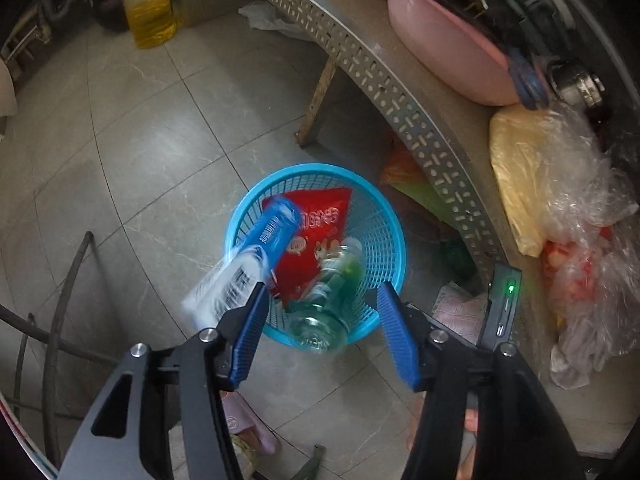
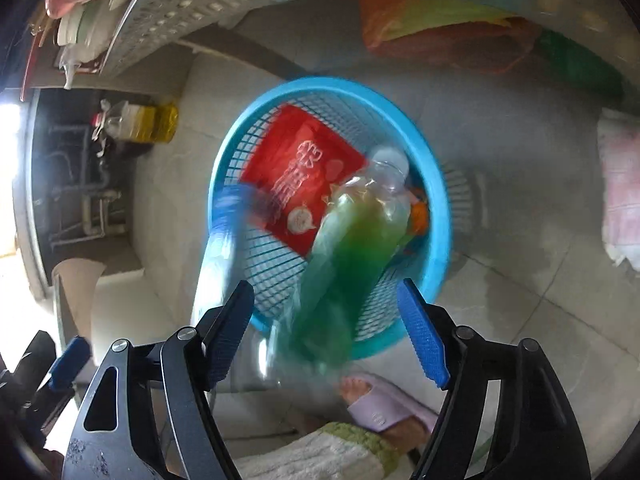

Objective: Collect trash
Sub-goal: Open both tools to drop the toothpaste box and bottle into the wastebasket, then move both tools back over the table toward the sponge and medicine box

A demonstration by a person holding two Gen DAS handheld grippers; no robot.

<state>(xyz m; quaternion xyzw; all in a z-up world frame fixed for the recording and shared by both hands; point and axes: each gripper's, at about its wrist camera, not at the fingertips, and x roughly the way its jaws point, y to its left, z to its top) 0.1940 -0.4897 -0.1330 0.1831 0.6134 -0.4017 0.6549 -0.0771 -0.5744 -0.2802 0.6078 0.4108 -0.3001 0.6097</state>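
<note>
Two grippers hang over a blue basket (image 1: 384, 216) on the tiled floor, jaws apart on both. Left gripper (image 1: 320, 300): a blurred blue-and-white tube (image 1: 256, 256) lies across the rim at 9 o'clock, outside its fingers. Right gripper (image 2: 326, 300): a blurred green bottle (image 2: 352, 240) lies between the spread fingers, unclamped, over a red packet (image 2: 296, 176).

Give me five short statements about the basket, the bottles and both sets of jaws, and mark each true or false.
1. The blue basket stands on the tiled floor. True.
2. A red packet lies in the basket. True.
3. The right gripper has its jaws clamped on the green bottle. False: they stand apart, clear of it.
4. The blue-labelled bottle lies fully inside the basket. False: it sticks out over the rim.
5. The left gripper is shut. False: open.
</note>
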